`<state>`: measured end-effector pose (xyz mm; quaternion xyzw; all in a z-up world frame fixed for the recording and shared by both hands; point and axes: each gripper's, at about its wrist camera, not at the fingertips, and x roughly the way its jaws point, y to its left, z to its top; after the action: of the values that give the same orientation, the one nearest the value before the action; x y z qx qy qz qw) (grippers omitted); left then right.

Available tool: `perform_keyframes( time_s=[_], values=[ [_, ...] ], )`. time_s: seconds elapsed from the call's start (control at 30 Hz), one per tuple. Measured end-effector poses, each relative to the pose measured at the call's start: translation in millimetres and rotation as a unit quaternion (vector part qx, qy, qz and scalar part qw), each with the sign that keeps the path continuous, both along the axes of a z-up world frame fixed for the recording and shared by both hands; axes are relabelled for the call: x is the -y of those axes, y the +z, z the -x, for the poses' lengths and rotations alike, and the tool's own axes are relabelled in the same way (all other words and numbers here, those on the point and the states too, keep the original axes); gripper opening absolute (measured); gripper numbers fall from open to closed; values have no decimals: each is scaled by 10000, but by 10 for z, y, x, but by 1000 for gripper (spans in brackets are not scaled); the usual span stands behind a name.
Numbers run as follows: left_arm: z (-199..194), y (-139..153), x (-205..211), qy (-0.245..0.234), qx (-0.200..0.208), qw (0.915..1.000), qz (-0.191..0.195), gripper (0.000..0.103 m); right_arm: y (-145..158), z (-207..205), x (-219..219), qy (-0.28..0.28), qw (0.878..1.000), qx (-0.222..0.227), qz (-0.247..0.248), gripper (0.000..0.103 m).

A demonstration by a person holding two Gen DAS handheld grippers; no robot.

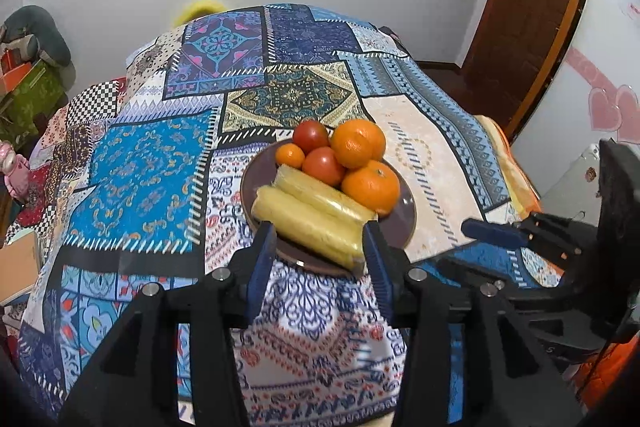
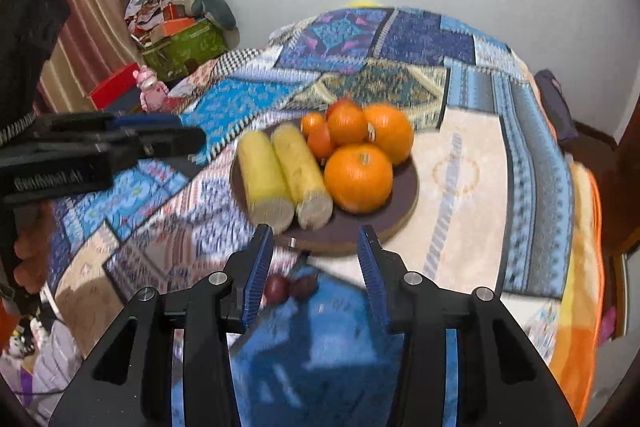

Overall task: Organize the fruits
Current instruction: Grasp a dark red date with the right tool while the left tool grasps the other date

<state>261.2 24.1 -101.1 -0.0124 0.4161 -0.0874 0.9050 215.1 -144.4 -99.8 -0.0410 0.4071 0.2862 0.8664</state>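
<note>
A dark brown plate (image 1: 404,223) sits on the patchwork cloth and holds two wrapped yellow corn cobs (image 1: 308,219), two tomatoes (image 1: 310,135) and three oranges (image 1: 372,187). My left gripper (image 1: 320,239) is open, its fingertips on either side of the near end of the front cob. In the right wrist view the plate (image 2: 400,211) carries the cobs (image 2: 280,175) and oranges (image 2: 358,177). My right gripper (image 2: 316,243) is open and empty, just short of the plate's near rim. Two small dark red fruits (image 2: 290,287) lie on the cloth between its fingers.
The patchwork cloth (image 1: 152,179) covers a rounded table. A pink toy (image 2: 150,91) and cluttered boxes (image 2: 180,43) stand at the far left. A wooden door (image 1: 528,7) is at the right. An orange blanket (image 2: 580,267) hangs at the right edge.
</note>
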Motion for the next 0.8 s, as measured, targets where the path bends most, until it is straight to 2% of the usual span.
perform_keyframes(
  time_s=[0.37, 0.6, 0.73, 0.8],
  values=[
    [245, -390, -42, 67, -371, 9993, -4, 48, -313, 101, 32, -94, 9990, -403, 144, 39],
    [191, -590, -113, 168, -590, 9981, 92, 48, -428, 7, -111, 50, 9983, -527, 240, 37],
    [160, -618, -148, 188, -580, 9981, 82, 48, -454, -22, -117, 23, 9980, -609, 181, 34],
    [146, -638, -150, 181, -596, 9980, 96, 48, -462, -50, -93, -45, 9979, -638, 134, 29]
  ],
)
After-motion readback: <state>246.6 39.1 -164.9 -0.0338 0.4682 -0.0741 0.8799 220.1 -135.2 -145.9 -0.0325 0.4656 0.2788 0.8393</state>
